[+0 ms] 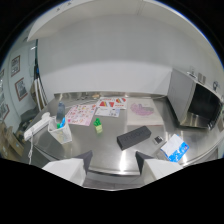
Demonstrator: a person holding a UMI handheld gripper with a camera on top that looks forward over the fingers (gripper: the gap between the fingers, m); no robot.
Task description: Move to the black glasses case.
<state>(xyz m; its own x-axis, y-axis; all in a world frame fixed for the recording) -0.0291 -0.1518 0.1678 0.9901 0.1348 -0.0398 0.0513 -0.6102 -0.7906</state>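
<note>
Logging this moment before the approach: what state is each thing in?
gripper: open, holding nothing
black glasses case: closed, flat on the table, beyond the fingers
microwave: door shut
green block: upright on the table
blue packet: lying flat

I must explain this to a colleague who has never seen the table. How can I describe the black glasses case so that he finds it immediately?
Start at the steel table and look just beyond the open gripper, slightly towards the microwave. The black glasses case lies there alone on bare metal. It is the only dark, long, box-shaped thing; its neighbours are a small green block and a blue-and-white packet.
</note>
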